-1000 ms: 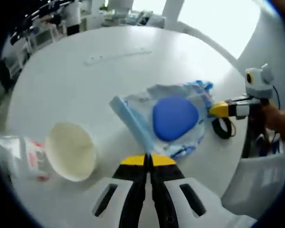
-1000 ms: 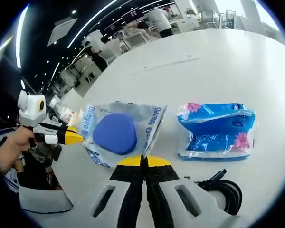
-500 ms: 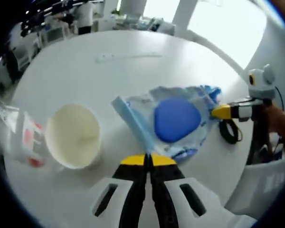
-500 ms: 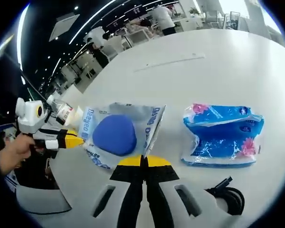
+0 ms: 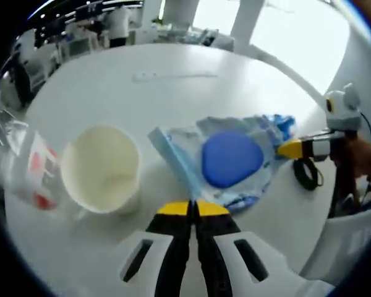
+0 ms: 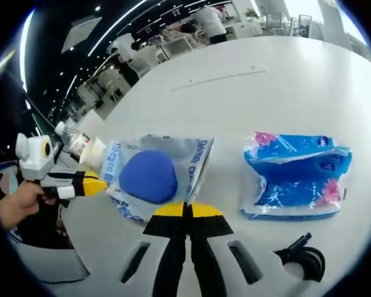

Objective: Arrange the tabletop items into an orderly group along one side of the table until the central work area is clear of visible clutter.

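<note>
On the round white bench [image 5: 80,86], near its middle, lies a clear plastic pouch with blue print and a rounded blue pad inside [image 5: 230,158]. In the left gripper view the left gripper [image 5: 188,208] has its yellow-tipped jaws pressed together at the pouch's near edge; whether film is pinched between them cannot be told. The right gripper [image 5: 283,148] enters this view from the right, its yellow tip at the far edge of the pouch, held by a hand [image 5: 363,158]. A cream paper cup [image 5: 102,168] lies on its side to the left of the pouch, mouth toward the camera, and a clear plastic bottle with a red-and-white label [image 5: 26,170] lies just beyond it at the bench edge. A black coiled cable [image 5: 306,174] sits beside the right gripper's tip.

The right gripper view shows the same pouch from the opposite side, with the right gripper's own jaws brought together at its near edge; again no grip on the film can be confirmed. The left gripper comes in from the left, its tip touching or just beside the pouch. This view adds a blue plastic tissue pack with pink flower print [image 6: 297,175], lying to the right of the pouch and apart from it, and the black cable close to the jaws at lower right. People stand at distant desks [image 6: 204,21] past the bench.
</note>
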Motion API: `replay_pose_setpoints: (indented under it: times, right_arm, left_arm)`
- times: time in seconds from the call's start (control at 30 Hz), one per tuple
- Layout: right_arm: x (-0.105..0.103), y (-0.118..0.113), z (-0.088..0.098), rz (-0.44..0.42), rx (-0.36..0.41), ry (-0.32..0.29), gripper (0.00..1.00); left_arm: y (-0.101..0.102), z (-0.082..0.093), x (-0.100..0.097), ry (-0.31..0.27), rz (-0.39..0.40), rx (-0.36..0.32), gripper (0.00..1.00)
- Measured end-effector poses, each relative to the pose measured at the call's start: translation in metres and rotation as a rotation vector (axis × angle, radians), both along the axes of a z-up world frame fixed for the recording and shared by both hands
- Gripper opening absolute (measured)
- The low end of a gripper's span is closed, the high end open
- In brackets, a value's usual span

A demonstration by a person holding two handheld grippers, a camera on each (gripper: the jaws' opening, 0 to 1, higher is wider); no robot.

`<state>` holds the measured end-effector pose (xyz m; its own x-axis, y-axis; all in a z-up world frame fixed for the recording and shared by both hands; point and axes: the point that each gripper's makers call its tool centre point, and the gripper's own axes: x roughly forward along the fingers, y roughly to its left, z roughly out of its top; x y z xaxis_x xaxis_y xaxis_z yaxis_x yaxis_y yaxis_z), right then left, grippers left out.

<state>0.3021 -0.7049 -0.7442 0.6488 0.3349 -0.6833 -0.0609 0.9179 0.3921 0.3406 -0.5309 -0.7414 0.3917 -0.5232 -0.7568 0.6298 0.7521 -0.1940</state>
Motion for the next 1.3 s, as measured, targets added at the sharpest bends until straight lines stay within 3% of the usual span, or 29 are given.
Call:
replay_pose_setpoints:
  times: [0.87,1.13,1.3]
  right_arm:
    - [0.008,0.008,-0.012,0.001,-0.068,-0.015,0.00]
    - [0.005,0.008,-0.013,0.016,-0.107,-0.032,0.02]
    - [0.003,0.008,-0.014,0.033,-0.126,-0.034,0.04]
  left_arm:
    - [0.008,-0.014,0.007,-0.037,0.024,0.033,0.00]
    - [0.013,-0.018,0.003,-0.032,0.016,0.056,0.05]
    - [0.015,-0.016,0.000,-0.023,0.017,0.057,0.13]
